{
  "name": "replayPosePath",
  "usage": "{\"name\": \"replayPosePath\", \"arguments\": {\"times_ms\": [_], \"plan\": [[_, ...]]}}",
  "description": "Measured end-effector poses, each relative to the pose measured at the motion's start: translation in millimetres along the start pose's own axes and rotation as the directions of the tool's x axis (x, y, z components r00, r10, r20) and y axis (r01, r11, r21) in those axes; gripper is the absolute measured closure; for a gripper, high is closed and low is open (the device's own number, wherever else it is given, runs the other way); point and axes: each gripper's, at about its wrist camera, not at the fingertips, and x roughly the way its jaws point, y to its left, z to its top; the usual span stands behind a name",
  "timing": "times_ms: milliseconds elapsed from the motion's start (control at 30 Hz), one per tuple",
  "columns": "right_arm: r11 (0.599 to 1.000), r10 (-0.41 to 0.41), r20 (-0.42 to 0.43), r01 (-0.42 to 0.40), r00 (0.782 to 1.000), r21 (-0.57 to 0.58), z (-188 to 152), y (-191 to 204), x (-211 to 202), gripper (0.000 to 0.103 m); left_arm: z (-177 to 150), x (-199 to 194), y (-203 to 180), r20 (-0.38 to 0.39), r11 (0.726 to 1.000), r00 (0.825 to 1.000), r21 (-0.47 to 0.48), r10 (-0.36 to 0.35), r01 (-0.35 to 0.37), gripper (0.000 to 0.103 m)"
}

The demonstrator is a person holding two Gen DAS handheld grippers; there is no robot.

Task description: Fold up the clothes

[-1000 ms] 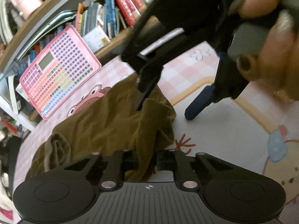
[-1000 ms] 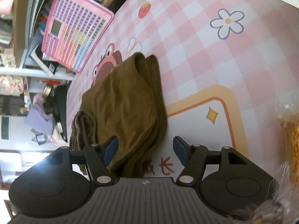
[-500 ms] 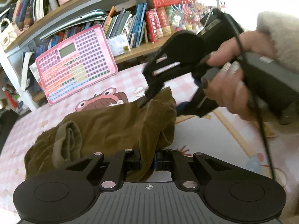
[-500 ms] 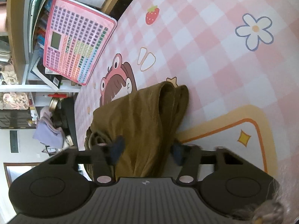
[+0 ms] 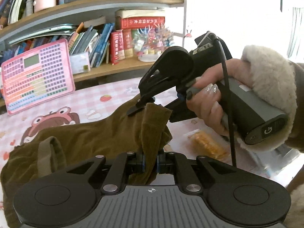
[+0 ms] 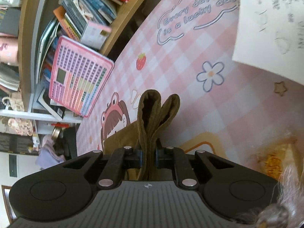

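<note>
One olive-brown corduroy garment point(image 5: 91, 138) lies mid-frame on the pink checked mat point(image 5: 106, 91). Left gripper point(image 5: 150, 164) pinches it; right gripper point(image 6: 148, 158) is closing on its folds. Only the left view shows a hand point(image 5: 207, 102).

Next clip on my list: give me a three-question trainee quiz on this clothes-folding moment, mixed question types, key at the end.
1. True or false: the left gripper has cloth between its fingers.
2. Multiple choice: the garment is A) white, B) olive-brown, C) blue.
3. Short answer: what pink item leans against the bookshelf behind the checked mat?

Key:
1. True. It is shut on a fold of the garment.
2. B.
3. A pink keypad toy tablet. For the record, the right gripper is closing, with doubled olive cloth pinched between its fingers.
</note>
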Motion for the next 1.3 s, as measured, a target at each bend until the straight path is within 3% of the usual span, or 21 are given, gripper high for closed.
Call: {"name": "replayPosePath", "arguments": {"times_ms": [200, 367, 633, 700, 767, 833, 933, 1033, 1167, 1300], "plan": [[0.989, 0.079, 0.016, -0.076, 0.997, -0.126, -13.6, 48.1, -8.1, 0.092, -1.2, -38.6, 36.8, 0.115, 0.979, 0.993, -0.203, -0.012, 0.035, 0.094], [0.95, 0.129, -0.011, -0.126, 0.992, -0.287, -43.0, 109.7, 7.5, 0.092, -18.0, -72.6, 77.4, 0.186, 0.92, 0.982, -0.388, 0.026, 0.049, 0.094], [0.901, 0.098, -0.056, -0.113, 0.994, -0.42, -103.2, 175.3, 61.5, 0.092, -55.2, -107.3, 149.5, 0.146, 0.843, 0.986, -0.537, 0.078, 0.013, 0.092], [0.894, 0.063, -0.055, -0.08, 0.997, -0.44, -115.4, 185.5, 84.0, 0.091, -67.4, -114.9, 168.4, 0.116, 0.823, 0.991, -0.568, 0.072, 0.006, 0.089], [0.891, 0.024, -0.053, -0.046, 0.998, -0.452, -124.8, 193.8, 105.8, 0.082, -80.5, -118.9, 187.2, 0.075, 0.803, 0.995, -0.595, 0.062, -0.006, 0.082], [0.891, -0.001, -0.063, -0.028, 0.998, -0.454, -132.2, 198.4, 126.1, 0.07, -93.9, -121.8, 204.1, 0.014, 0.789, 0.998, -0.613, 0.063, -0.041, 0.067], [0.895, 0.03, -0.086, -0.065, 0.996, -0.441, -141.1, 202.4, 137.9, 0.062, -105.7, -127.3, 223.9, -0.024, 0.796, 0.997, -0.601, 0.068, -0.068, 0.054], [0.888, 0.073, -0.017, -0.073, 0.997, -0.454, -145.6, 207.5, 123.5, 0.056, -107.7, -128.9, 243.6, 0.012, 0.797, 0.999, -0.603, 0.045, -0.029, 0.049], [0.859, -0.019, 0.164, 0.1, 0.986, -0.502, -152.5, 199.6, 90.8, 0.055, -91.9, -104.9, 268.2, 0.067, 0.786, 0.998, -0.616, -0.018, 0.056, 0.048], [0.823, -0.159, 0.28, 0.283, 0.947, -0.492, -169.8, 167.0, 63.7, 0.055, -80.1, -65.3, 287.1, 0.049, 0.773, 0.997, -0.629, -0.066, 0.082, 0.048]]}}
